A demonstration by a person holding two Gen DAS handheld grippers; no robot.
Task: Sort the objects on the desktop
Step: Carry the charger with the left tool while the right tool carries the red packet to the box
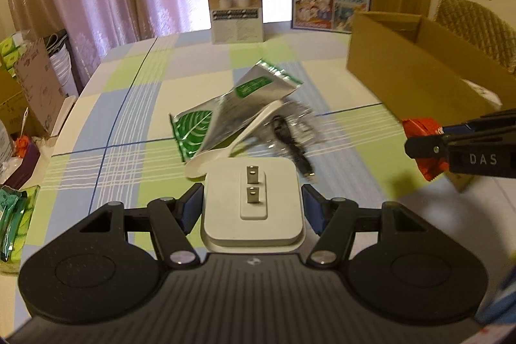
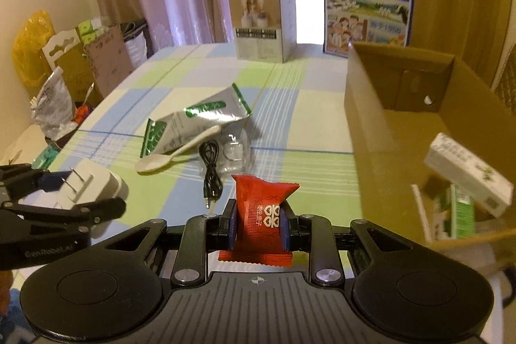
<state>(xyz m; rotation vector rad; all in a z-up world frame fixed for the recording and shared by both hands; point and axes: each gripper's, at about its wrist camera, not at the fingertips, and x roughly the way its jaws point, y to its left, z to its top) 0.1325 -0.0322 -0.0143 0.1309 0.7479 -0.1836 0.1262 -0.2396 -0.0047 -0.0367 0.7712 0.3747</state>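
My left gripper [image 1: 252, 210] is shut on a white plug adapter [image 1: 252, 202], prongs up, held above the table; it shows again as the white plug adapter [image 2: 92, 182] in the left gripper [image 2: 69, 192] in the right wrist view. My right gripper [image 2: 258, 223] is shut on a red candy packet [image 2: 261, 208], also seen as the red candy packet [image 1: 425, 150] at the right edge of the left wrist view. On the checked tablecloth [image 2: 306, 131] lie a silver-green foil pouch [image 2: 196, 118], a white spoon [image 2: 174, 152] and a black cable [image 2: 211, 173].
An open cardboard box [image 2: 364, 118] stands on the right with green-and-white cartons [image 2: 467, 182] inside. A photo-printed box [image 2: 262, 24] and a blue milk carton case [image 2: 367, 2] stand at the far edge. Bags and boxes [image 2: 80, 63] crowd the left beside the table.
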